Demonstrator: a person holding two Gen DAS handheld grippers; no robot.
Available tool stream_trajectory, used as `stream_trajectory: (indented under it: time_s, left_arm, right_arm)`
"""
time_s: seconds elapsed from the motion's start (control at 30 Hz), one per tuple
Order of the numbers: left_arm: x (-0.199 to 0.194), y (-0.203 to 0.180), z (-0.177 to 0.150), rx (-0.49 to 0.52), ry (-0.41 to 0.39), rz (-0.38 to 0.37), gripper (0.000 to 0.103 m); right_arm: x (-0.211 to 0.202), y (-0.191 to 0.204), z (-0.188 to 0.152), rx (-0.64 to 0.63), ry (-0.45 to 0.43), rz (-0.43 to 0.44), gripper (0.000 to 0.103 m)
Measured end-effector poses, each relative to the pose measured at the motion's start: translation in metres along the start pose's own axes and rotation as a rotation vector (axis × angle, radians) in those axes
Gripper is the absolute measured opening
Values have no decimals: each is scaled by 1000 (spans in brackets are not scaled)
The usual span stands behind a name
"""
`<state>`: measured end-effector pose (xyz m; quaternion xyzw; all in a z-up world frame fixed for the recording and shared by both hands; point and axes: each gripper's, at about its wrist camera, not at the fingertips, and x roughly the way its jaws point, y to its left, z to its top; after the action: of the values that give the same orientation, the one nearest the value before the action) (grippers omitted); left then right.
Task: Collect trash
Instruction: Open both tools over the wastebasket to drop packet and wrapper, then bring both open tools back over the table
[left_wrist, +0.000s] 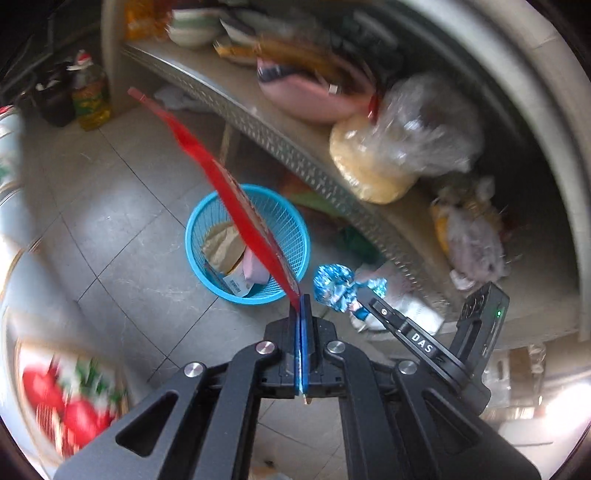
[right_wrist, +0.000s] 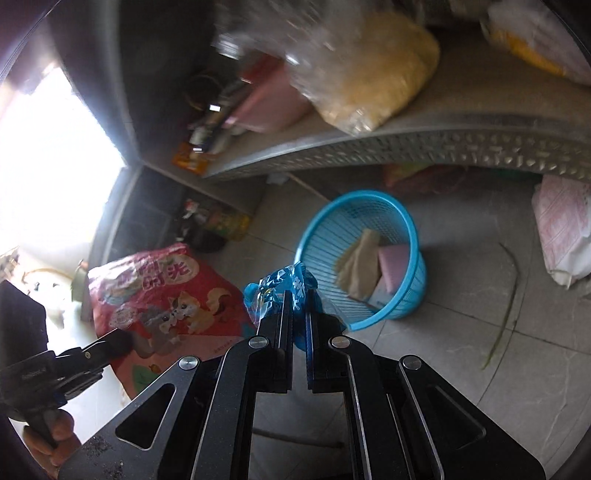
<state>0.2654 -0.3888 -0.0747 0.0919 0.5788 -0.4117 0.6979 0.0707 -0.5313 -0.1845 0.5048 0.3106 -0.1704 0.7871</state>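
Observation:
My left gripper (left_wrist: 300, 306) is shut on the corner of a flat red snack bag (left_wrist: 221, 177), seen edge-on and rising up and to the left. The bag hangs over a blue mesh basket (left_wrist: 240, 297) on the tiled floor, which holds brown paper, a pink piece and a carton. To its right, my right gripper (left_wrist: 360, 295) is shut on a crumpled blue wrapper (left_wrist: 332, 286). In the right wrist view, the right gripper (right_wrist: 298, 295) pinches the blue wrapper (right_wrist: 273, 291) just left of the basket (right_wrist: 406, 302). The red bag (right_wrist: 166, 295) shows its cartoon cats, with the left gripper (right_wrist: 122, 341) at its lower edge.
A shelf with a patterned metal edge (left_wrist: 295, 155) runs above the basket, loaded with a clear bag of yellow grains (left_wrist: 384, 162), a pink pouch and bowls. Bottles (left_wrist: 90, 96) stand on the floor at the back. A white and pink sack (right_wrist: 565, 229) lies under the shelf.

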Motion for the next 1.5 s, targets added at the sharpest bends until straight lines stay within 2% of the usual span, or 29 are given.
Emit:
stream_trajectory:
  time_s: [0.17, 0.2, 0.23, 0.27, 0.3, 0.33, 0.37, 0.47, 0.63, 0.77, 0.87, 0.93, 1.03, 1.2, 1.4, 1.5]
  left_arm:
    - [56, 1, 34, 29, 41, 60, 0]
    - [71, 3, 40, 33, 49, 73, 1]
    - [81, 6, 43, 33, 64, 75, 8]
    - [97, 10, 45, 27, 99, 80, 27]
    - [115, 18, 46, -4, 149, 111, 39]
    - [125, 27, 47, -44, 167, 141, 48]
    - [132, 38, 47, -94, 176, 162, 48]
    - [130, 56, 44, -161, 170, 146, 52]
    - [99, 62, 48, -125, 96, 181, 57]
    - [60, 66, 47, -130, 35, 170, 59]
    - [26, 59, 37, -125, -27, 143, 62]
    - [1, 53, 27, -93, -80, 164, 64]
    - [-40, 41, 5, -37, -162, 185, 71]
    - [-105, 33, -43, -12, -257, 150, 79]
    - [-167, 42, -108, -52, -330, 101, 82]
    - [-193, 51, -143, -72, -368, 90, 84]
  right_arm:
    - [45, -14, 23, 25, 9, -66, 5]
    - [57, -17, 28, 29, 7, -83, 8]
    - [67, -19, 31, 28, 11, -103, 9]
    - [80, -24, 34, 26, 28, -131, 15]
    - [90, -27, 34, 30, 44, -161, 33]
    - [102, -34, 34, 38, 61, -206, 47]
    - [108, -38, 33, 40, 76, -232, 47]
    - [112, -49, 25, 49, 93, -245, 47]
    - [89, -51, 10, 7, 66, -243, 51]
    - [68, -41, -3, -32, 53, -244, 51]
    - [43, -31, -17, -75, 24, -239, 54]
    - [27, -23, -24, -105, 0, -241, 56]
    - [-3, -10, -35, -155, -47, -234, 58]
    - [-52, 22, -52, -251, -109, -213, 61]
    - [-95, 68, -66, -391, -130, -139, 69]
    - [-111, 94, -73, -445, -121, -74, 73]
